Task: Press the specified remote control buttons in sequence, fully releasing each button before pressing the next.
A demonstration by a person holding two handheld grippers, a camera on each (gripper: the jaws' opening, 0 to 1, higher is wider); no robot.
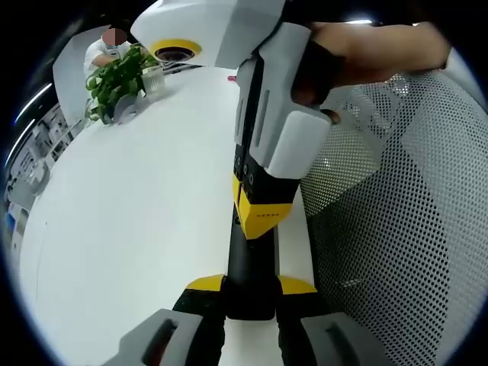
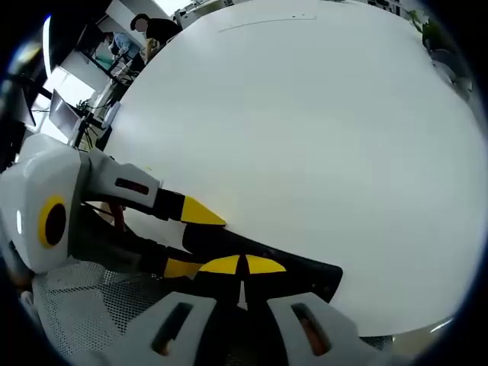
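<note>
Both grippers meet over the white counter [image 2: 305, 114]. The black remote [image 1: 250, 267] sits clamped between the left gripper [image 1: 248, 324] jaws, its buttons hidden. Right gripper [image 2: 242, 286] jaws close on the remote's near edge.

A wide white table [image 1: 137, 221] spread ahead of the tongs, with a leafy potted plant [image 1: 118, 80] at its far edge. A white mesh chair back [image 1: 396, 229] stood just beside them.
</note>
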